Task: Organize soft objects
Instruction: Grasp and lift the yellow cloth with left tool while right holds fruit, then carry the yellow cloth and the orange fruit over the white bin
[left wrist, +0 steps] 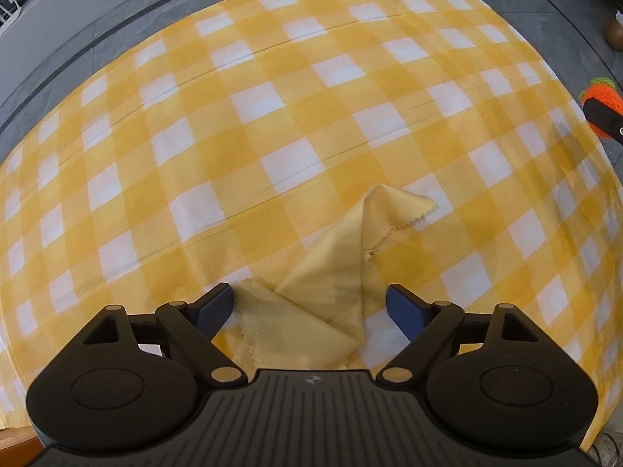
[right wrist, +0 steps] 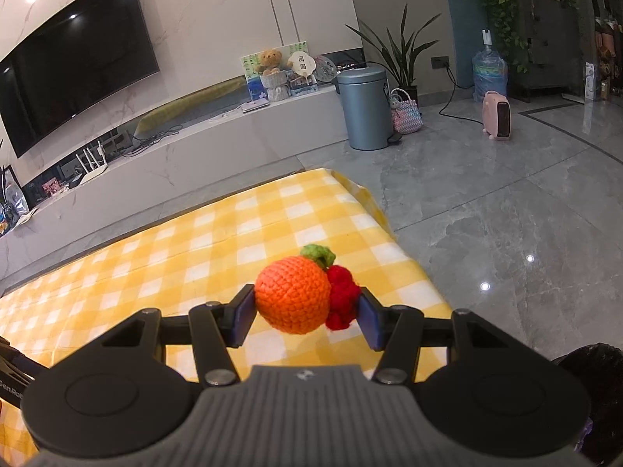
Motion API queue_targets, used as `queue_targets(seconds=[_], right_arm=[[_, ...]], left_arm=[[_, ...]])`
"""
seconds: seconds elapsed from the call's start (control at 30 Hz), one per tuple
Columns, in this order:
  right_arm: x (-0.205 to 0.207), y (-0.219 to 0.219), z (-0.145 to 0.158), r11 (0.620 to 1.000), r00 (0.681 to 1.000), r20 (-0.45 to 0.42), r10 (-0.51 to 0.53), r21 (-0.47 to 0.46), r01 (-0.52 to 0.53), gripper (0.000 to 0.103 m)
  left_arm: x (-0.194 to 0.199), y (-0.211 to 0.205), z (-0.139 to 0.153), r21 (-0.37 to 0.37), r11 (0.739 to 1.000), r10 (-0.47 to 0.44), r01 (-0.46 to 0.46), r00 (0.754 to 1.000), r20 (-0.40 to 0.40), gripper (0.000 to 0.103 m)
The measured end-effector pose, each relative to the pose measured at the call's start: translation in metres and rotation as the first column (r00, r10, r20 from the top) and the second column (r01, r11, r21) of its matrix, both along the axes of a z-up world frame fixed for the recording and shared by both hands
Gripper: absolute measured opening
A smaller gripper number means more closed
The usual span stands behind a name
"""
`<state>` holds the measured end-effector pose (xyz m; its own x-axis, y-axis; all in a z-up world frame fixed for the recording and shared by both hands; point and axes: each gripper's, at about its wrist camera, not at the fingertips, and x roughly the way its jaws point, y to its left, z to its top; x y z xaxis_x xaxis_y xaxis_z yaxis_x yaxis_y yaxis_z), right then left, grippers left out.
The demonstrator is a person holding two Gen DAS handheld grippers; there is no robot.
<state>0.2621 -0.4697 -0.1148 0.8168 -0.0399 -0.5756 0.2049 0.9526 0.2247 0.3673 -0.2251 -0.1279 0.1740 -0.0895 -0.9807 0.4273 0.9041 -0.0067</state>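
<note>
The left gripper (left wrist: 310, 303) points down, fingers spread around a yellow cloth (left wrist: 331, 288), while the right gripper (right wrist: 305, 311) tilts forward, pinching a crocheted orange (right wrist: 292, 295).

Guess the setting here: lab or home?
Most likely a home living room: a wall-mounted TV above a low media ledge, a teddy bear on it, potted plants, and a yellow checked tablecloth.

Left gripper (left wrist: 310, 305) pointing steeply down, jaws spread wide, both pads clear of anything. Right gripper (right wrist: 306, 308) tilted gently downward, jaws half closed, 2 fingers (right wrist: 242, 316) pressing from either side on held load. Right gripper's black fingertip visible at edge of left view.
</note>
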Motion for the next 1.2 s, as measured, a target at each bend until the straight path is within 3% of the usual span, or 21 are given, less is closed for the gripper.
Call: queue_targets(seconds=[0.07,0.17,0.23,0.3,0.43,0.57,0.7,0.87,1.07,1.2], right_arm=[[-0.001,-0.001,0.0,1.0,1.0,0.004,0.001,0.013,-0.001,0.055],[-0.003,-0.003,0.002,0.999,1.0,0.016,0.002,0.034,-0.003,0.055],[-0.003,-0.002,0.003,1.0,1.0,0.018,0.003,0.027,-0.004,0.055],[-0.003,-0.001,0.003,1.0,1.0,0.018,0.007,0.021,-0.008,0.055],[-0.003,0.003,0.005,1.0,0.999,0.028,0.023,0.003,-0.023,0.055],[-0.006,0.006,0.008,0.999,0.999,0.042,0.032,-0.003,-0.032,0.055],[-0.009,0.006,0.009,0.999,0.998,0.048,0.037,-0.009,-0.037,0.055],[-0.014,0.007,0.011,0.998,0.996,0.066,0.052,0.021,-0.054,0.055],[-0.024,0.014,0.017,0.996,0.994,0.086,0.072,0.037,-0.075,0.055],[-0.036,0.021,0.028,0.993,0.988,0.126,0.093,0.06,-0.101,0.055]], left_arm=[[-0.001,0.0,0.0,0.0,1.0,0.003,-0.003,1.0,0.002,0.096],[-0.006,0.005,0.006,0.003,1.0,0.025,-0.025,1.0,0.001,0.081],[-0.011,0.003,0.01,0.01,0.999,0.052,-0.052,0.999,-0.001,0.05],[-0.013,0.0,0.014,0.016,0.998,0.057,-0.057,0.998,0.005,0.032],[-0.018,-0.001,0.016,0.02,0.998,0.059,-0.059,0.998,0.004,0.012],[-0.023,-0.001,0.017,0.054,0.997,0.06,-0.06,0.998,0.008,0.01],[-0.028,0.0,0.033,0.045,0.997,0.067,-0.07,0.995,0.072,0.01],[-0.041,0.014,0.081,-0.12,0.989,0.106,-0.089,0.984,0.143,0.01],[-0.068,0.029,0.119,-0.252,0.963,0.15,-0.095,0.966,0.211,0.01],[-0.093,0.04,0.137,-0.268,0.96,0.159,-0.079,0.944,0.29,0.01]])
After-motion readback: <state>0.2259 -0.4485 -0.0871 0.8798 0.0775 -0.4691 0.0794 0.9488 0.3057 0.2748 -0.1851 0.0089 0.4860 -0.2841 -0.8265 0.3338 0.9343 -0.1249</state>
